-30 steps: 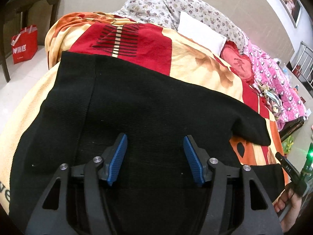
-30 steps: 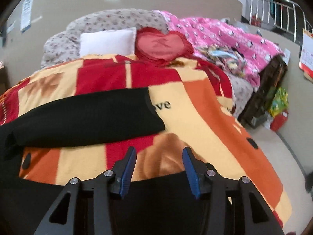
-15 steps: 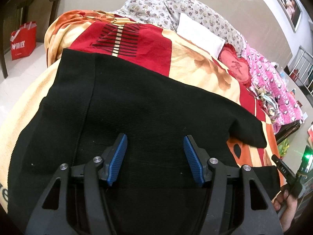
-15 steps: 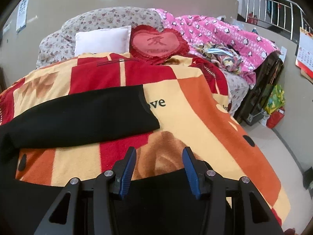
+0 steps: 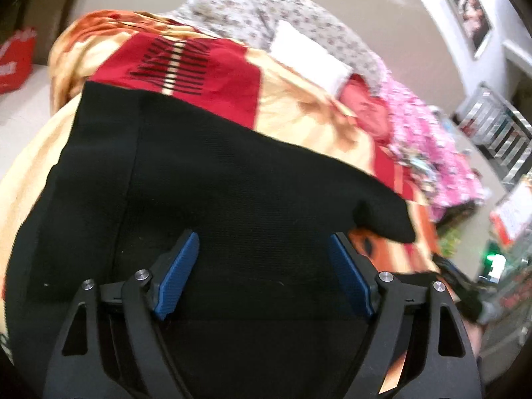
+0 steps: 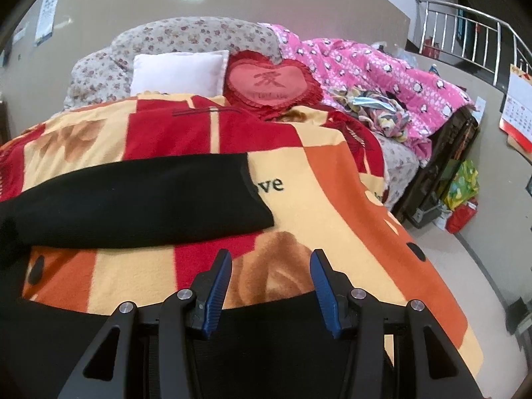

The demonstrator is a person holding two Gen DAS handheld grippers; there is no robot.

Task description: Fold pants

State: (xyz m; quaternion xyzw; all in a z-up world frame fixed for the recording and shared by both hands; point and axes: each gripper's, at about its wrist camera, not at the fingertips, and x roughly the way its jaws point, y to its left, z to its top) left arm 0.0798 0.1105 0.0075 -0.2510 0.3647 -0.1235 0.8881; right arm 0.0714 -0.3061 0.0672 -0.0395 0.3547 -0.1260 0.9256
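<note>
Black pants (image 5: 206,186) lie spread on a red, orange and cream blanket (image 5: 292,106) on a bed. In the left wrist view my left gripper (image 5: 264,244) is open and empty, low over the waist part of the pants. In the right wrist view one black leg (image 6: 139,199) stretches across the blanket (image 6: 319,199), and the other leg (image 6: 266,349) lies under my right gripper (image 6: 270,259), which is open and empty above that leg's far edge. The right gripper also shows at the lower right of the left wrist view (image 5: 462,292), blurred.
At the bed's head are floral pillows (image 6: 186,40), a white cushion (image 6: 179,73), a red heart cushion (image 6: 269,83) and a pink quilt (image 6: 382,69). A red bag (image 5: 13,63) stands on the floor at left. Bags (image 6: 462,189) and a railing (image 6: 465,40) stand at right.
Both grippers have dropped slightly and tilted up toward the bed's head. The left gripper's jaws have opened wider, and its view is blurred from motion. The pants have not moved.
</note>
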